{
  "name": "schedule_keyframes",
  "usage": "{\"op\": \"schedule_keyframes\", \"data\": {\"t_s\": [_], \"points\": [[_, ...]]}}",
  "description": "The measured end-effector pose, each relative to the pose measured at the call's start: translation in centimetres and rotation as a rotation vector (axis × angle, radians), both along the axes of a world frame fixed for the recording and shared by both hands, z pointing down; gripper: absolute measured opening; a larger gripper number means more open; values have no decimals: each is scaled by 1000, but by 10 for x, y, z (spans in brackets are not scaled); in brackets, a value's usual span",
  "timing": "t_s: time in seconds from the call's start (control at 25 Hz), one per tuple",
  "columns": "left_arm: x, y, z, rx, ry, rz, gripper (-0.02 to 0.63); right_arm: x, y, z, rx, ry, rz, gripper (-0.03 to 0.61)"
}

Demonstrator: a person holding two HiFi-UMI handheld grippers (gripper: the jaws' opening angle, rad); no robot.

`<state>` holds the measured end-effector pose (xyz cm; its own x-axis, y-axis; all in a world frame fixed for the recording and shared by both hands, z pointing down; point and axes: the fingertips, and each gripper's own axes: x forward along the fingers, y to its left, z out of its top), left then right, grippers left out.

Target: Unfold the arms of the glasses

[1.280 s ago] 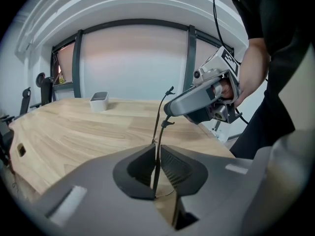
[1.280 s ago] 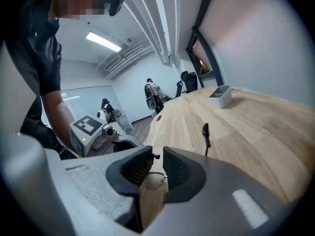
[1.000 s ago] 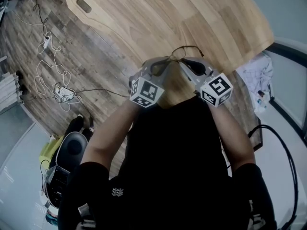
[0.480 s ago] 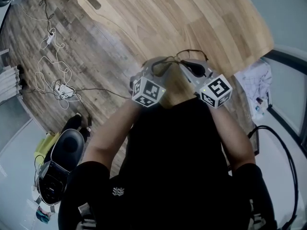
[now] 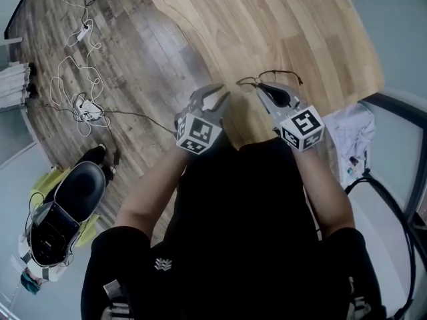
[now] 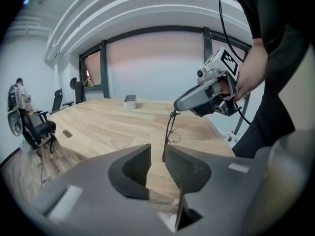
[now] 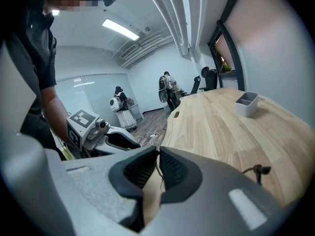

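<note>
The thin wire-framed glasses [image 5: 277, 73] hang over the wooden table's near edge, held at one end by my right gripper [image 5: 259, 87], whose jaws are shut on the frame. In the right gripper view the wire runs between the pads [image 7: 158, 161], and a hinge end [image 7: 258, 170] sticks out to the right. My left gripper [image 5: 217, 93] stands a little to the left of the glasses, jaws open and empty. In the left gripper view [image 6: 157, 154] one arm of the glasses [image 6: 169, 132] hangs down from the right gripper [image 6: 197, 100], just beyond my left jaws and not touching them.
The wooden table [image 5: 300, 19] stretches ahead, with a small grey container [image 6: 130, 101] far back on it. Cables [image 5: 77, 92] lie on the floor at the left, and a bag [image 5: 60, 205] sits below them. Office chairs [image 6: 37, 127] stand by the table's far left edge.
My left gripper has opened, let go of the glasses and drawn away to the left. The right gripper keeps its hold on the frame and has risen slightly.
</note>
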<state>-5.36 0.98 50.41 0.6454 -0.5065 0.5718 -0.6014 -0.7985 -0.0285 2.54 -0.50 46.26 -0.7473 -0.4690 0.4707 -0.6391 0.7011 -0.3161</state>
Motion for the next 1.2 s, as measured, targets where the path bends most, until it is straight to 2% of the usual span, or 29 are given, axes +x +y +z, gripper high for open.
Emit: {"op": "schedule_keyframes", "data": {"t_s": [0.4, 0.72, 1.2], "points": [[-39, 24, -12, 14, 14, -106, 97, -30, 15, -10, 55, 102, -109, 23], [-61, 33, -28, 59, 67, -193, 97, -53, 30, -8, 49, 144, -177, 23], [-83, 42, -34, 56, 79, -234, 95, -68, 38, -9, 58, 172, -192, 25]]}}
